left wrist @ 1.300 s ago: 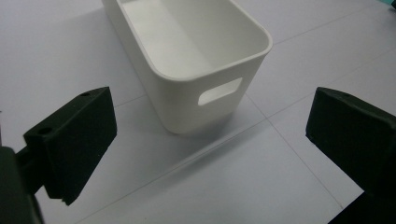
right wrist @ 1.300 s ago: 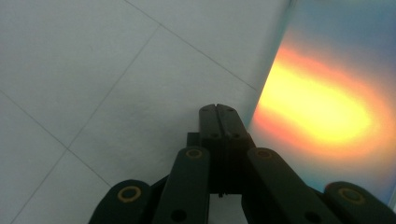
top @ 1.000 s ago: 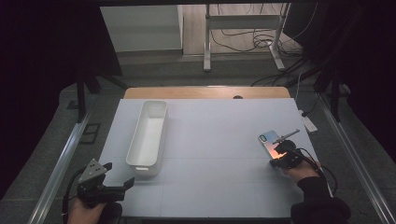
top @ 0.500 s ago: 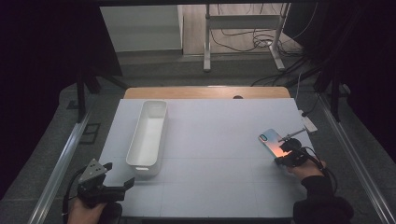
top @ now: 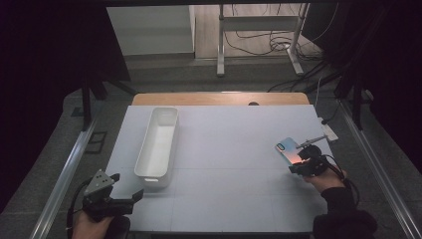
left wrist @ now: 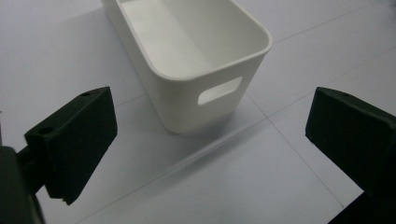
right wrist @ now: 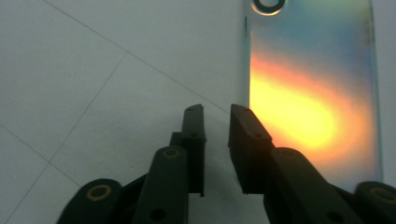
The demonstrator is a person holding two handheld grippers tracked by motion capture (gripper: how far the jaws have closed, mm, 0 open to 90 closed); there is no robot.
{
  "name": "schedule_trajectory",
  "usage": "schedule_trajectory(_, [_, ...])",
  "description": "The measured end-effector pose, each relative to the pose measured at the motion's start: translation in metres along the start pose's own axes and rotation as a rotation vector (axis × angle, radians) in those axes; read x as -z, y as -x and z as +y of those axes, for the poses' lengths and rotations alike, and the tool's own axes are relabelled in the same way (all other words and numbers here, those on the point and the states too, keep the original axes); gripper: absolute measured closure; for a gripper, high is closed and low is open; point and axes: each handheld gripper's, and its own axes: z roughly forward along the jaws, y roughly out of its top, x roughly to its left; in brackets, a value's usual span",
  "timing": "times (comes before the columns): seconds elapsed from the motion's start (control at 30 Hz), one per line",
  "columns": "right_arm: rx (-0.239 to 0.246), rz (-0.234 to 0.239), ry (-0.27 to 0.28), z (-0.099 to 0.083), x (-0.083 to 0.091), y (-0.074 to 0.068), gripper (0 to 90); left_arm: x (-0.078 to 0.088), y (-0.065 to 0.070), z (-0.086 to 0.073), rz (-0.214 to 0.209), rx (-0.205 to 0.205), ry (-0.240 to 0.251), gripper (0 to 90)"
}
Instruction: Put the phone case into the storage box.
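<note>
— What did we have on the table at that moment?

— We saw a long white bin standing on the left half of the pale surface, its open top up and nothing inside it that we could make out. In the left gripper view the bin showed its near end, with a slot handle cut into the wall. Near the right edge lay a phone, flat, its shiny back throwing an orange and blue sheen.

— And the left gripper?

— We held the left gripper at the near left corner of the table, just short of the bin's near end and not touching it. Its jaws stood wide apart, with nothing between them; in its own view the left gripper framed the bin's end between the two black pads.

— The right one?

— We had the right gripper at the near end of the phone. In the right gripper view the right gripper had its jaws drawn narrow, a thin gap left between them. The gap sat just beside the phone's long edge, one jaw over the table and the other over the shiny back. We could not tell whether that jaw touched the phone.

— Anything else nearby?

— A small white plug block lay at the table's right edge, beyond the phone.
</note>
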Motion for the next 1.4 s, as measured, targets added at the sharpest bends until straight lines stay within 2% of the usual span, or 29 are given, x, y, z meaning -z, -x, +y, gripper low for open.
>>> schedule_trajectory(0.03, [0.000, 0.000, 0.000, 0.000, 0.000, 0.000, 71.7, 0.000, 0.000, 0.000, 0.000, 0.000, 0.000, 2.6])
schedule_trajectory(0.23, [0.004, -0.018, 0.023, 0.005, 0.002, 0.002, 51.4, 0.000, 0.000, 0.000, 0.003, -0.003, -0.002, 2.7])
schedule_trajectory(0.6, [0.001, -0.031, 0.026, 0.009, 0.001, 0.002, 33.2, 0.000, 0.000, 0.000, 0.003, -0.003, -0.003, 2.8])
schedule_trajectory(0.77, [-0.003, -0.037, 0.034, 0.012, 0.000, 0.008, 24.1, -0.001, 0.000, 0.000, 0.002, -0.004, -0.004, 2.8])
schedule_trajectory(0.87, [-0.011, -0.043, 0.036, 0.013, -0.001, 0.012, 15.8, -0.001, 0.000, 0.000, 0.002, -0.004, -0.005, 2.8])
schedule_trajectory(0.9, [-0.011, -0.043, 0.036, 0.013, -0.001, 0.012, 15.8, -0.001, 0.000, 0.000, 0.002, -0.004, -0.005, 2.8])
schedule_trajectory(1.0, [-0.024, -0.072, 0.032, 0.012, -0.004, 0.020, 5.4, -0.001, 0.000, 0.000, 0.002, -0.003, -0.006, 2.9])
schedule_trajectory(1.13, [-0.034, -0.089, 0.031, 0.012, -0.005, 0.026, 0.0, -0.001, 0.000, 0.000, 0.002, -0.002, -0.006, 2.9])
schedule_trajectory(1.4, [-0.045, -0.097, 0.059, 0.011, -0.004, 0.041, 0.0, -0.001, 0.000, 0.000, 0.003, -0.001, -0.007, 2.9])
